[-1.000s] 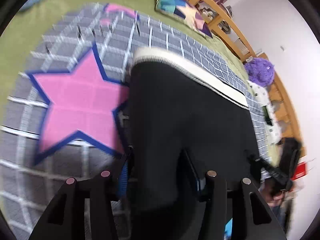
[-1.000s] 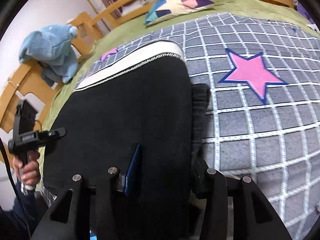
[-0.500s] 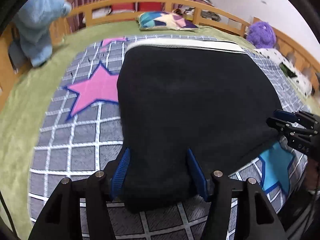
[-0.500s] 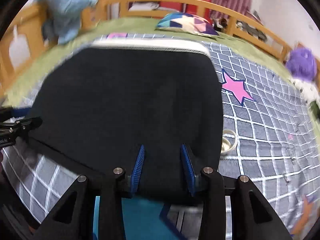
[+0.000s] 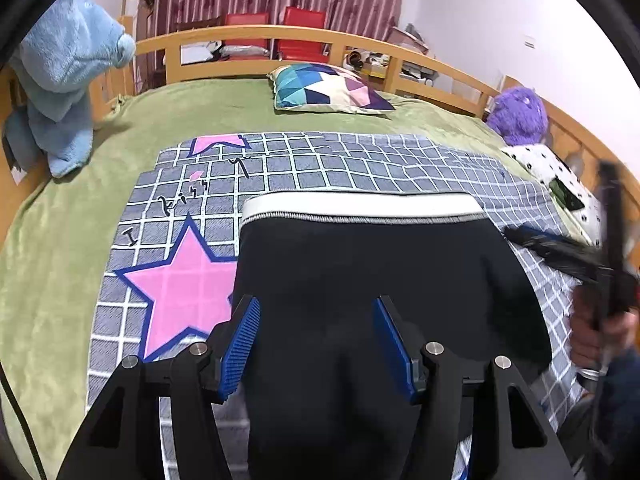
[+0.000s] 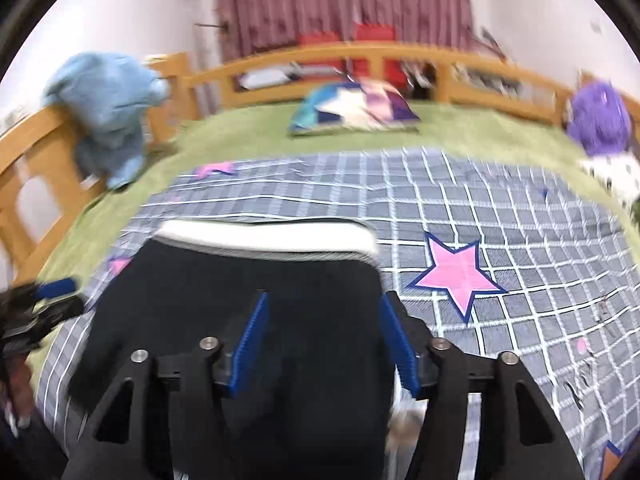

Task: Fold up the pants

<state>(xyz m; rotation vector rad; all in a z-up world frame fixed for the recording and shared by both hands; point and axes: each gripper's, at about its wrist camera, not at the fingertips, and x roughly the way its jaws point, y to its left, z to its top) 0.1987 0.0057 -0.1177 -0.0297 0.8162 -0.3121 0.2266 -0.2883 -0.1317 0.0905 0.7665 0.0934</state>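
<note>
Two cameras, one on each tongs

Both look down and forward, close over the black pants [image 5: 360, 280], sharing the bed [image 6: 248, 128] and far pillow [image 5: 328, 88].

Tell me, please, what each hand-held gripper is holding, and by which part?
Nothing: left hand-held gripper and right hand-held gripper have just been opening, above the black pants.

Grey checked blanket [image 5: 360, 160] with pink stars [image 5: 184, 292] spread on a green bed cover [image 5: 48, 280]; patchwork pillow [image 5: 328, 90] at the far rail [image 5: 256, 36]; blue plush toy [image 5: 64, 76] far left, purple plush toy [image 5: 518, 114] far right
</note>
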